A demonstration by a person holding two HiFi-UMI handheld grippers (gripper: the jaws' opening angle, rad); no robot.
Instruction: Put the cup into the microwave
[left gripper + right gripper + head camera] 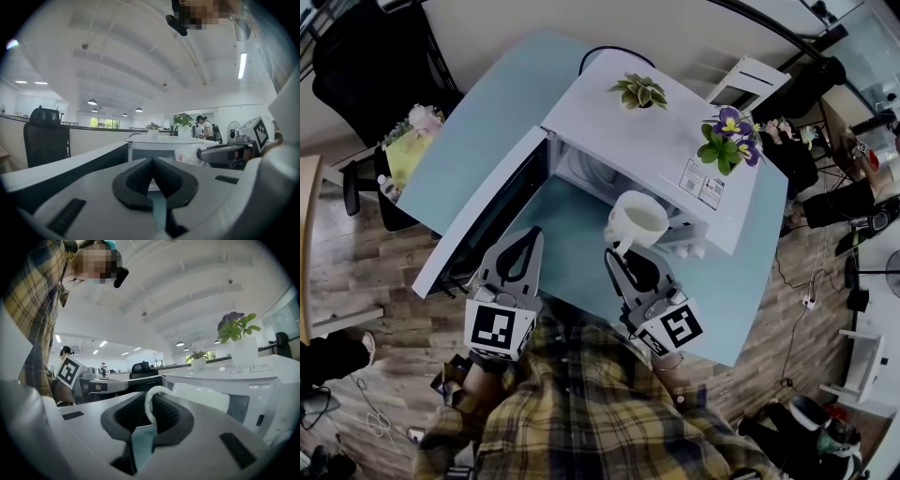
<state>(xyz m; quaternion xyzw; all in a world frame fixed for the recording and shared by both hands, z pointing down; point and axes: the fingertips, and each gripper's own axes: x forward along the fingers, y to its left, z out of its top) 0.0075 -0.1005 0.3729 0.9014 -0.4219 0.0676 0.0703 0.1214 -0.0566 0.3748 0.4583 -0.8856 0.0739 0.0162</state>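
A white cup (636,223) hangs in front of the open white microwave (656,141), just right of its cavity (595,176). My right gripper (618,253) is shut on the cup's handle (150,404), which shows between the dark pads; the cup body (201,397) lies beyond them. My left gripper (525,234) is shut on nothing, its tips meeting over the light blue table (487,131) near the lowered microwave door (483,220). In the left gripper view the left gripper (151,161) points toward the microwave (159,145), with the cup (187,153) to its right.
Two potted plants stand on the microwave: a small green one (639,91) and a purple-flowered one (727,136). A black chair (375,56) stands behind the table at the left. Cables and clutter cover the floor at the right. A person stands far off (205,127).
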